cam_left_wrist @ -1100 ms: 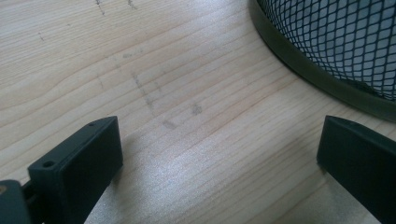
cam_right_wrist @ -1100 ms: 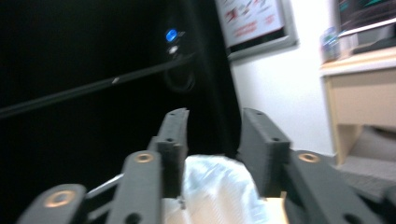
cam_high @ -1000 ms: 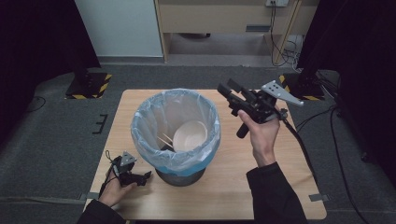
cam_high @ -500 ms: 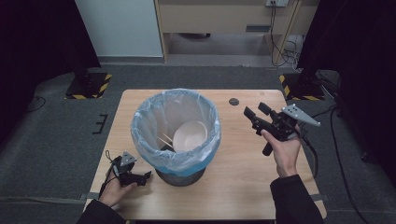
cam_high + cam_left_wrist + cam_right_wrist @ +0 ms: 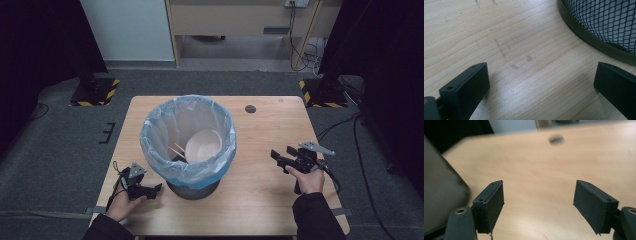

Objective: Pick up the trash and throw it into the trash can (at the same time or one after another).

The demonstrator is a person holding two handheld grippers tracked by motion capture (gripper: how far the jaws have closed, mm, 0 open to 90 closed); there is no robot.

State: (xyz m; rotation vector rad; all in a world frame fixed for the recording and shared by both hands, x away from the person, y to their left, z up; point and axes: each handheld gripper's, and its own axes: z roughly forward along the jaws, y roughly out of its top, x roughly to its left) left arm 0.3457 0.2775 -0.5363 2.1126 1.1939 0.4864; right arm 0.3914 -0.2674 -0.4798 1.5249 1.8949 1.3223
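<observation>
A mesh waste bin [image 5: 192,187] lined with a pale blue bag [image 5: 155,135] stands mid-table. Inside it lie a white paper bowl [image 5: 203,145] and a thin wooden stick [image 5: 176,149]. My left gripper [image 5: 152,190] rests on the table at the bin's front left, open, with bare wood between its jaws; the bin's mesh wall [image 5: 609,22] is close by. My right gripper [image 5: 278,156] is held low over the table to the right of the bin, open and holding nothing, its jaws pointing left toward the bin [image 5: 439,192].
The wooden table [image 5: 260,200] has a dark round cable hole [image 5: 250,108] at the back right, also blurred in the right gripper view [image 5: 556,139]. Grey carpet surrounds the table; stand bases with striped tape sit at the far left and far right.
My right gripper has come down and back from beside the bin's rim to low over the table's right side. The left gripper has stayed put.
</observation>
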